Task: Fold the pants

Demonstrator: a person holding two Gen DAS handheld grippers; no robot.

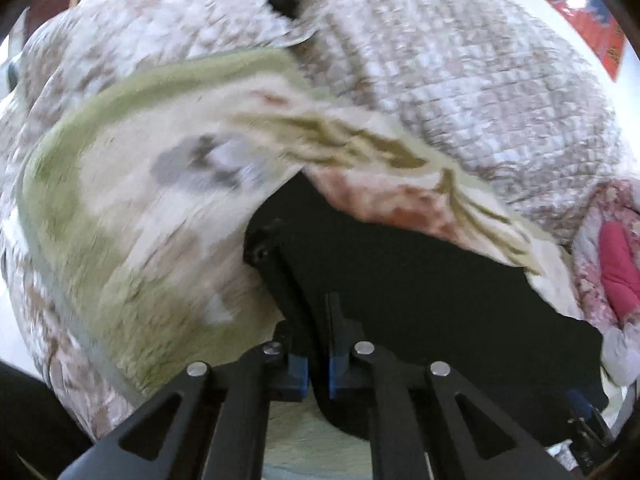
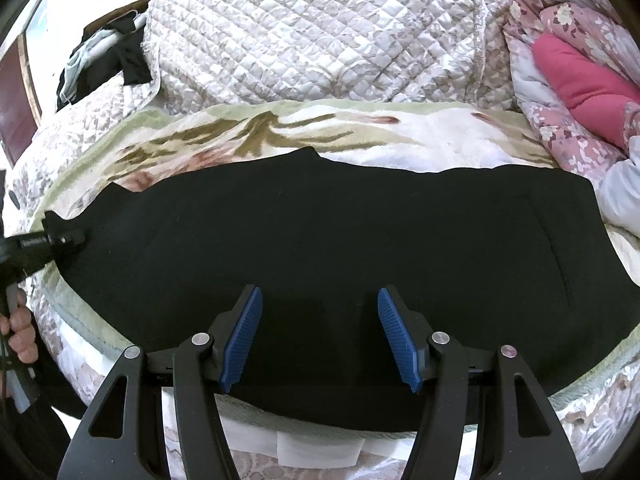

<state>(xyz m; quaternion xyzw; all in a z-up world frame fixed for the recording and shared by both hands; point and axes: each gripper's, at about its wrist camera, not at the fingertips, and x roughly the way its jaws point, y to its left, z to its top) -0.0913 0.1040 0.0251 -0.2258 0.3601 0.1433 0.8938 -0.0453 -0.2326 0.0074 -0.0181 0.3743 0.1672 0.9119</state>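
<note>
The right gripper (image 2: 320,336) hovers spread over the black pants (image 2: 340,240) on the blanket (image 2: 440,124); the left gripper (image 2: 66,236) pinches their edge.

A bed fills the room view, covered by a quilted bedspread (image 2: 320,28) in white and grey-brown. Over it lies a fleecy cream blanket (image 2: 240,128) with a green border. A pink floral duvet (image 2: 560,120) bunches at the right. Bright daylight washes the far left.
</note>
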